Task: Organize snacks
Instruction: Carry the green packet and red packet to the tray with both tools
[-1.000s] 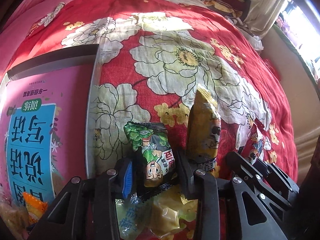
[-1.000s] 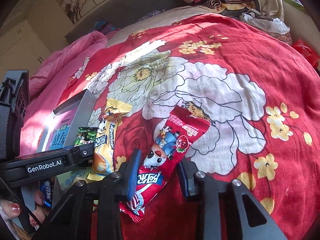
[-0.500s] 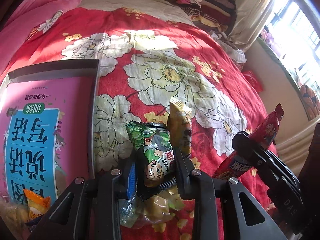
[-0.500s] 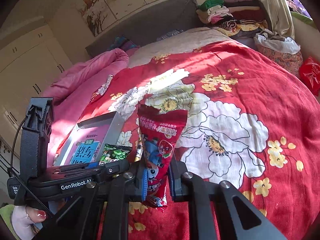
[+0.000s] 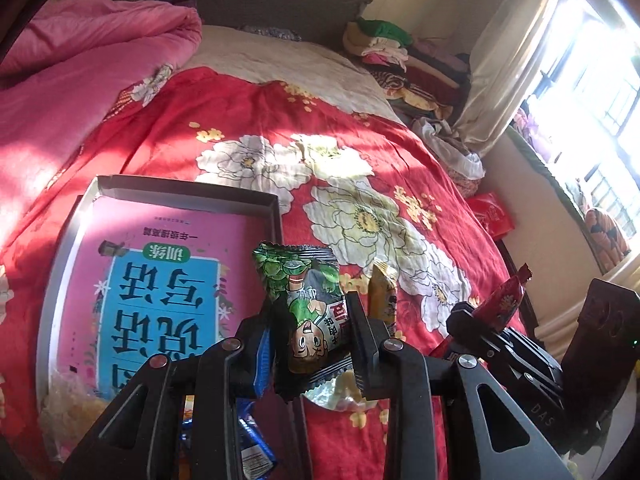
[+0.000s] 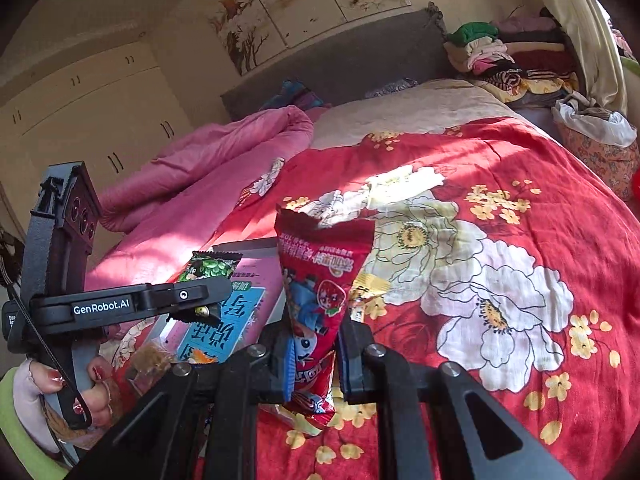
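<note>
The green snack packet [image 5: 306, 312] stands clamped in the left gripper [image 5: 312, 344] above the bed [image 5: 360, 184]; the red snack packet [image 6: 320, 292] is clamped in the right gripper [image 6: 316, 356]. Only the right view shows the hand [image 6: 60, 384]. The tray [image 5: 60, 264] holds a pink book [image 5: 160, 280].

A shallow grey cardboard tray [image 5: 276, 216] lies on the red flowered bedspread [image 5: 400, 168]; a pink printed book [image 5: 168, 264] lies inside it
</note>
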A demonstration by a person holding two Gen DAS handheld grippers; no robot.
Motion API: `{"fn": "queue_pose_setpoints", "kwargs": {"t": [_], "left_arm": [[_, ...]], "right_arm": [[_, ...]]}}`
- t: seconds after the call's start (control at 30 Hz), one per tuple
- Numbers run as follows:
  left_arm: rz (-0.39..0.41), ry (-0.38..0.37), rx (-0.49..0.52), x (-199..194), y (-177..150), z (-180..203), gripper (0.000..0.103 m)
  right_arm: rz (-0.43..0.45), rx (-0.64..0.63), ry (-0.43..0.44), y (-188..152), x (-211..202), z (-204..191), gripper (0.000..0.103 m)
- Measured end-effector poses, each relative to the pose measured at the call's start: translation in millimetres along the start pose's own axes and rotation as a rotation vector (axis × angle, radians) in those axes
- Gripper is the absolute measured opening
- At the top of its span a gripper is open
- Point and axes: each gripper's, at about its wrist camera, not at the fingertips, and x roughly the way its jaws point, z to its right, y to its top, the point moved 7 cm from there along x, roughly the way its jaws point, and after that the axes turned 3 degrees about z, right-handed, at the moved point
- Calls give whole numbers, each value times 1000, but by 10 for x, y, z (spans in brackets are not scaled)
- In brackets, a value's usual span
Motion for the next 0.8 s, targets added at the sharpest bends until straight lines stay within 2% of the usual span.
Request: {"fn": "queue_pose_setpoints", "kwargs": {"t": [0.1, 0.4, 0.8], "left_arm": [[23, 44, -5, -129, 17, -220, 33], [49, 90, -67, -449, -36, -810, 33], [23, 164, -114, -624, -232, -1445, 33]], "right_arm": [[-7, -35, 26, -12, 21, -224, 17], [-59, -120, 88, -167, 157, -791, 17], [-176, -209, 109, -516, 521, -1148, 17]]}}
